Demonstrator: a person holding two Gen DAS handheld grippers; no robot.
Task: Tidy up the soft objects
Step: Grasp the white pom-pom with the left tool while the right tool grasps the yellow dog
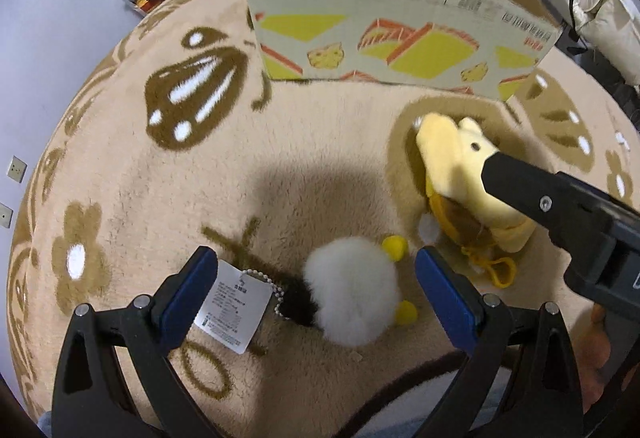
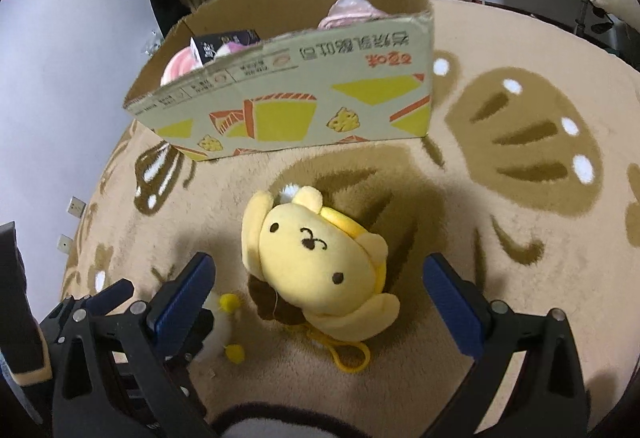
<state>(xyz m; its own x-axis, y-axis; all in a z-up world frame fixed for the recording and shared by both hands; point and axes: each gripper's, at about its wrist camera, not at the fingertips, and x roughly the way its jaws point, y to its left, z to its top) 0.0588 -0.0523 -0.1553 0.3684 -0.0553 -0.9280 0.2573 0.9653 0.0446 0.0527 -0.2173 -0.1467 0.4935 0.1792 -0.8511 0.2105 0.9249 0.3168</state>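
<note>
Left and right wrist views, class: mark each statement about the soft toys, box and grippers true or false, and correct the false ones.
1. The yellow plush dog lies between the right gripper's open fingers. True.
2. The cardboard box holds nothing. False: pink soft items lie inside.
3. The left gripper is shut on the white pompom toy. False: its jaws stand open around it.
4. A paper tag hangs from the pompom toy's bead chain. True.
</note>
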